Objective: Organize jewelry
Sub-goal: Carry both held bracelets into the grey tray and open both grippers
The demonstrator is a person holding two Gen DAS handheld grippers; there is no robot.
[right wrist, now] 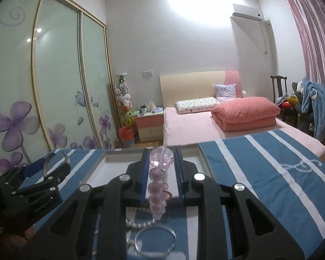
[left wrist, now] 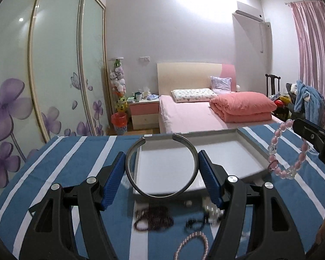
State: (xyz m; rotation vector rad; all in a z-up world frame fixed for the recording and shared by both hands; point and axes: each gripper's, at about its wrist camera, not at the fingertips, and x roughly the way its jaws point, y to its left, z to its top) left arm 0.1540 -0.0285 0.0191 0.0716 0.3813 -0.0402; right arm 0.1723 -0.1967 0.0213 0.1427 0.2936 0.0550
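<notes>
Bangle [left wrist: 162, 165] betw. left gripper [left wrist: 162, 173] pads, over tray [left wrist: 244, 156].

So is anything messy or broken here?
Nothing looks broken. The only untidy part is the loose jewelry lying in a tangle on the striped cloth instead of in the white tray. The left gripper holds a bangle; the right gripper holds a pink bead bracelet.
</notes>
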